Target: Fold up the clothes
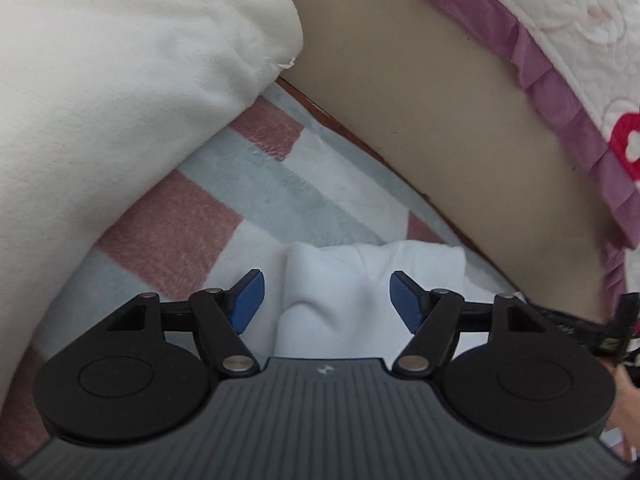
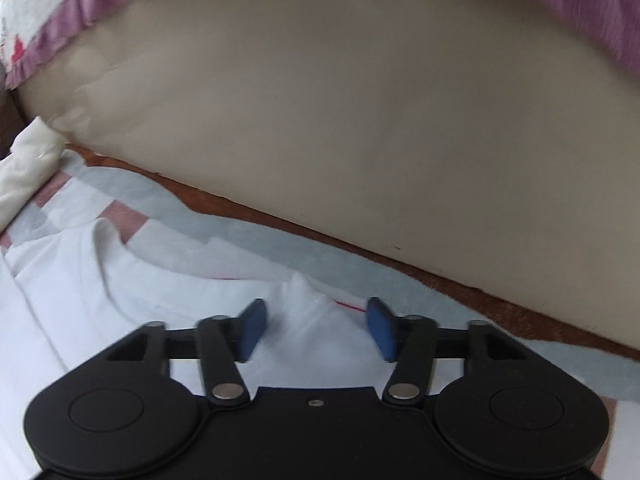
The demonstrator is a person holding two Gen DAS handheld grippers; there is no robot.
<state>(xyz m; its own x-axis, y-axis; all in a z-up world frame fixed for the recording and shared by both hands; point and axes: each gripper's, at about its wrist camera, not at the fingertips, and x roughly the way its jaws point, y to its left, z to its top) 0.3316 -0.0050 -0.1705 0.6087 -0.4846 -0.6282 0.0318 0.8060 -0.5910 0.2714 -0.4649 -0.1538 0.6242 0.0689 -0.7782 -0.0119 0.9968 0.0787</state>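
Rumpled white garment (image 2: pixel 100 292) on checked blanket (image 1: pixel 192 216)

under your work lies a checked blanket (image 1: pixel 208 216) in pink, grey and white squares. its far edge meets a reddish-brown wooden rim (image 2: pixel 280 216). beyond the rim you face a plain beige surface (image 1: pixel 420 92). at the upper corner hangs a quilted cover (image 1: pixel 580 28) with a purple frill (image 1: pixel 540 72).

White garment (image 2: pixel 80 300) — cropped, blurred
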